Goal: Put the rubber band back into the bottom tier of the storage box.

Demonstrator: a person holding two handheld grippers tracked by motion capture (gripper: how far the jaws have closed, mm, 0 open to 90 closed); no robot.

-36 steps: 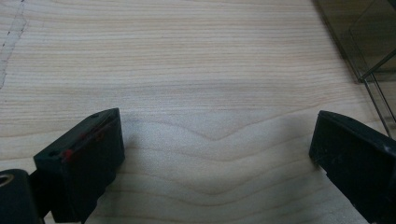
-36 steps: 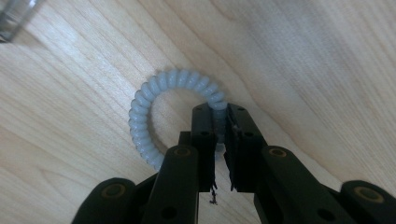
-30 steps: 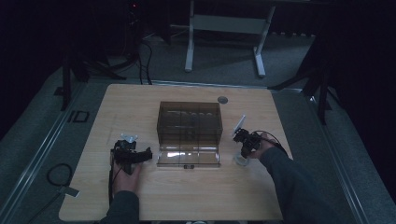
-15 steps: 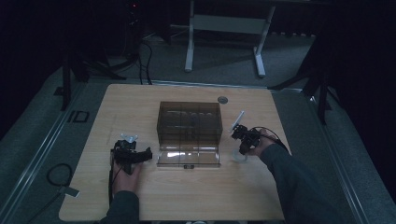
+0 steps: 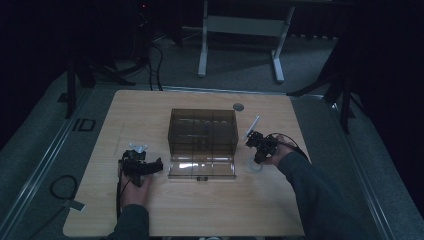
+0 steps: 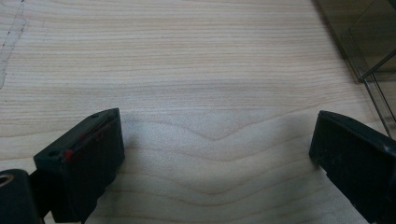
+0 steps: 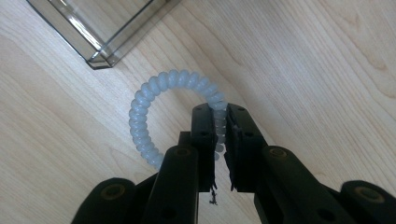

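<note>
Coil hair tie pinched beside the clear box

Right gripper jaws pinch the pale coil hair tie, centre frame; left gripper jaws spread over bare desk.

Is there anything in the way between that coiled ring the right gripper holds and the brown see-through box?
Nothing visible. The right gripper is shut on the translucent coil ring, beside the box at its right. Between them lies bare table; the lid lies folded down flat in front, so the top looks open.
</note>
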